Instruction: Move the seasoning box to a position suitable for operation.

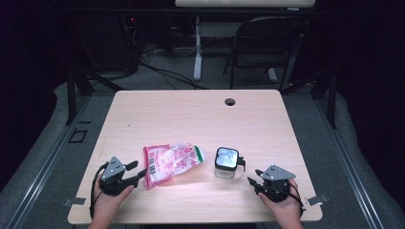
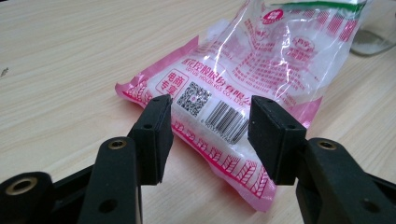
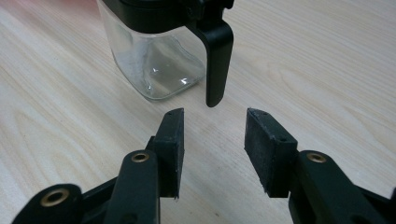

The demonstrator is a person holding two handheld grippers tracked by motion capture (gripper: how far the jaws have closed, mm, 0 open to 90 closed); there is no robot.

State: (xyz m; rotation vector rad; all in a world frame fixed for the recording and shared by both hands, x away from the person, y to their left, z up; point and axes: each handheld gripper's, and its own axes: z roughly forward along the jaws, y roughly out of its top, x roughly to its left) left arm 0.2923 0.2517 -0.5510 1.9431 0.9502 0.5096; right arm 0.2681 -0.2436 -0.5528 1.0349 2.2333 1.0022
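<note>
A pale wood-grain counter [image 1: 191,114] sits in a dark room, with a folding chair [image 1: 265,43] and cables on the floor behind it.

Front and left of centre lies the pink-and-clear crinkly plastic bag [image 1: 169,162], flat on the counter, its pink sealed end toward the person and its green-edged end pointing at the jar. In the left gripper view the bag [image 2: 261,79] shows glossy film, wrinkled and catching the light, with white grainy contents inside, a printed barcode and a square code near the pink seam. It looks soft and slippery, so a grip on the flat sealed edge would probably hold better than one on the bulging middle.

The left claw [image 1: 135,172] is right at that near end, jaws apart, one on each side of the seam in the left gripper view [image 2: 208,133], not pressing on the film. It reads as lined up for a pinch.

Just to the right of the bag stands the small clear square jar with a black lid and black side lever [image 1: 226,163], upright and apart from the bag. Up close the jar [image 3: 149,60] has hard, smooth walls with rounded corners; the lever hangs down beside it.

The right claw [image 1: 254,182] rests near the jar, jaws apart [image 3: 212,135], empty, pointing at the lever, likely to steady or open the jar.
</note>
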